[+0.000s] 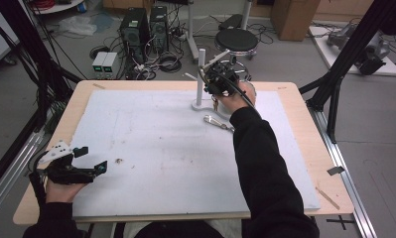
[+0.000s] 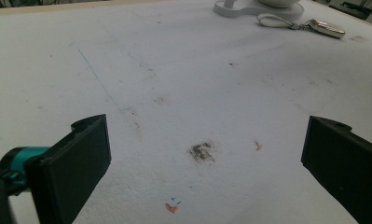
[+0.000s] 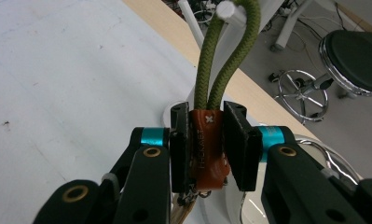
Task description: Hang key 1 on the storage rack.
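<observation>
A white mat (image 1: 161,148) covers the table. The white peg stand (image 3: 230,11) rises just beyond the right gripper (image 3: 207,144), whose jaws clamp an orange-tabbed green cord keychain (image 3: 206,140) looped over a peg. The left gripper (image 2: 207,163) rests with jaws spread wide, nothing between them.

Cord loop (image 3: 228,51): olive green, braided.
Leather tab (image 3: 207,148) between my fingers (image 3: 241,145): orange-brown, white cross stitch.
My fingers: black, teal collars.
Stand (image 1: 201,79): white.
Bench (image 1: 295,99): light wood, stained white mat (image 1: 161,148).
</observation>
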Demonstrator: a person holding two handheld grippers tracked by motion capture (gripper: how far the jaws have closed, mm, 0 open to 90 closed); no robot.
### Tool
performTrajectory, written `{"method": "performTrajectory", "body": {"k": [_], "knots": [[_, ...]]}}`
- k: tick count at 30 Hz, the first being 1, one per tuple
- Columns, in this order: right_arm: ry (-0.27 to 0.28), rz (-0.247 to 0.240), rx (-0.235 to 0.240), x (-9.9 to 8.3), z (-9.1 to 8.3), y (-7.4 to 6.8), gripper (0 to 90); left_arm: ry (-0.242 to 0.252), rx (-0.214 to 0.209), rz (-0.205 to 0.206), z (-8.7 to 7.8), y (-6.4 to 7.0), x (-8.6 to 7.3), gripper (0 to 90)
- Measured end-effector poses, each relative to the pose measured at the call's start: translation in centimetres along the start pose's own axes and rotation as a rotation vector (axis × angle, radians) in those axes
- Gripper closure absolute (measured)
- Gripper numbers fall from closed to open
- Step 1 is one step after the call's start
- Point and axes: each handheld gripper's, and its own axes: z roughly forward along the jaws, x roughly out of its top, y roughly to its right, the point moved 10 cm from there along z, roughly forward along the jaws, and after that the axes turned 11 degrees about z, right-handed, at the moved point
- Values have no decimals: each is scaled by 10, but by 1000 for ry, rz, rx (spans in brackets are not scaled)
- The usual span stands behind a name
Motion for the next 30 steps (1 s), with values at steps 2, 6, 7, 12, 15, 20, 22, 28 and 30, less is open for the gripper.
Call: {"method": "performTrajectory", "body": {"k": [2, 6, 7, 12, 15, 20, 22, 28, 30], "knots": [[-2, 5, -4, -1, 5, -1, 723, 0, 0, 0, 0, 0, 0, 18], [-15, 22, -18, -4, 21, -6, 712, 1, 0, 2, 0, 0, 0, 18], [-15, 22, -18, -4, 21, -6, 712, 1, 0, 5, 0, 0, 0, 18], [-23, 49, -33, -4, 27, -10, 615, 7, 5, -4, -3, -1, 0, 18], [-14, 54, -25, -5, 23, -9, 528, 7, 7, -1, -4, -1, -1, 18], [1, 70, 25, -4, 15, -10, 376, 8, 5, -7, -4, 0, -1, 18], [1, 81, 47, -6, 9, -10, 248, 6, 8, -6, -3, 0, -1, 18], [-7, 142, 56, -10, 0, -4, 7, 4, 8, -6, -3, 0, -1, 18], [-17, 137, 73, -13, -3, -3, 7, 3, 9, -5, -3, 0, -1, 18]]}}
